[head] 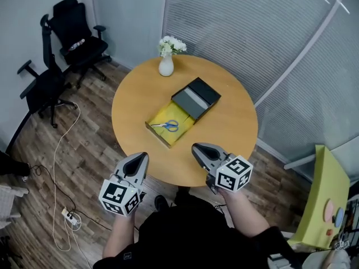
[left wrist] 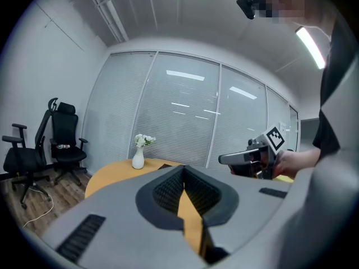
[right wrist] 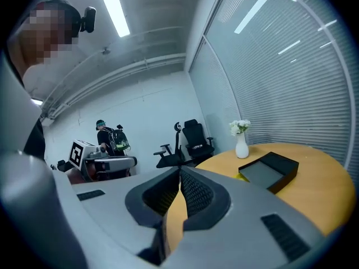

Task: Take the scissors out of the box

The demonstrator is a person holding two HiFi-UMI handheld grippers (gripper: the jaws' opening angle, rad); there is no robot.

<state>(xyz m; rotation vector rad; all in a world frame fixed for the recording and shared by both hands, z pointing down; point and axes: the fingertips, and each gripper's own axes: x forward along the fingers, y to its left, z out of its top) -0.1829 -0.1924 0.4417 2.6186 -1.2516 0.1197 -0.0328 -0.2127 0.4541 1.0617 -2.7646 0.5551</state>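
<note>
Scissors [head: 170,125] with blue handles lie in a shallow yellow box tray [head: 159,115] on the round wooden table [head: 230,122]. A black sleeve [head: 196,97] covers the tray's far end; it also shows in the right gripper view as the black sleeve [right wrist: 270,170]. My left gripper [head: 139,158] hovers at the table's near edge, left of the box, jaws together and holding nothing. My right gripper [head: 198,148] is over the near edge to the right, also shut and holding nothing. Both stand well short of the scissors. Each gripper view shows closed pads [left wrist: 168,190] [right wrist: 193,194] with only a sliver of table between them.
A white vase [head: 166,65] with white flowers stands at the table's far side. Two black office chairs [head: 67,43] are at the back left. Cables and a power strip [head: 69,217] lie on the wooden floor. A yellow panel [head: 322,198] stands at right.
</note>
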